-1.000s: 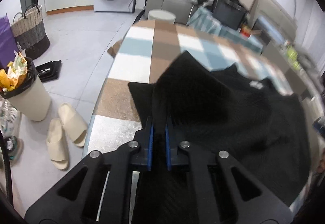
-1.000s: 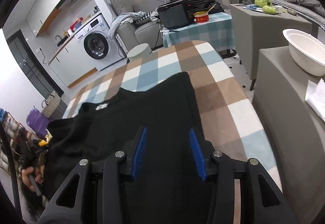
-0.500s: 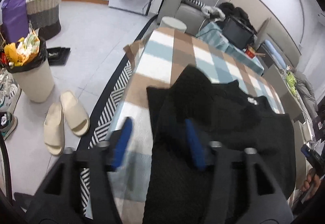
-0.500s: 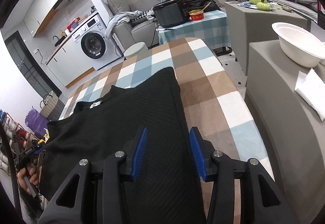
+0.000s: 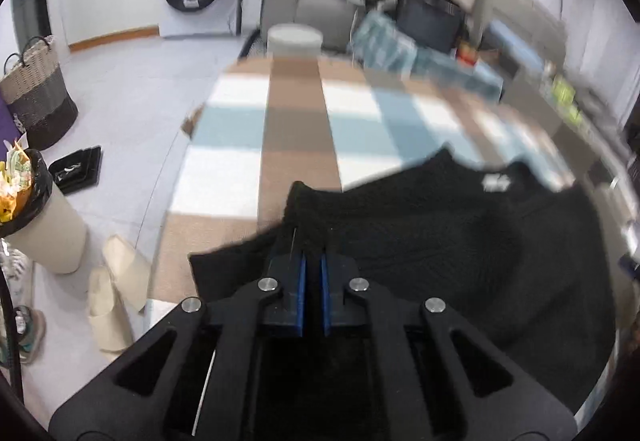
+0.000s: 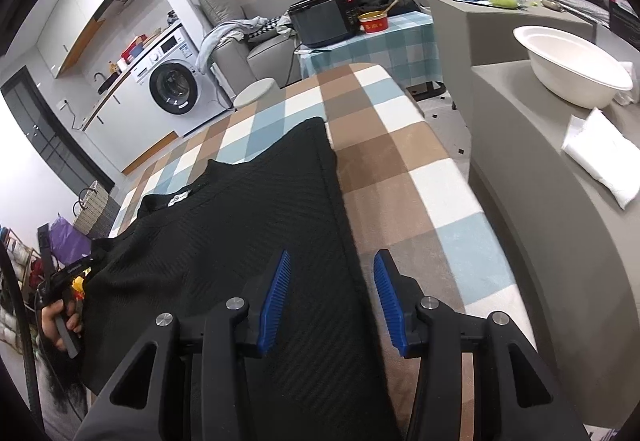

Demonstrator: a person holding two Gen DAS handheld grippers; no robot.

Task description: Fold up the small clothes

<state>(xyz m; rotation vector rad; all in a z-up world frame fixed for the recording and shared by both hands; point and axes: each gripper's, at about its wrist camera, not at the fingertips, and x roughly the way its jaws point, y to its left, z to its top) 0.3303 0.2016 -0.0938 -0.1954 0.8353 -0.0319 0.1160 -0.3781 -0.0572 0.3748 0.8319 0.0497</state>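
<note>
Left wrist view shows my left gripper (image 5: 312, 261) with its blue pads pressed together on a raised edge of the black ribbed knit top (image 5: 460, 241), pinching the cloth at the garment's left side. That top lies spread over the table covered in a brown, white and pale-blue checked cloth (image 5: 296, 121), its white neck label (image 5: 495, 181) facing up. On the floor to the left I can see a pair of cream slippers (image 5: 116, 289) and a beige bin lined with a black bag (image 5: 44, 225).

From the right wrist view, my right gripper (image 6: 332, 295) hangs with its blue pads spread, pressing on nothing; the top's straight right edge runs between them. A white bowl (image 6: 572, 77) sits on the grey unit at right.
</note>
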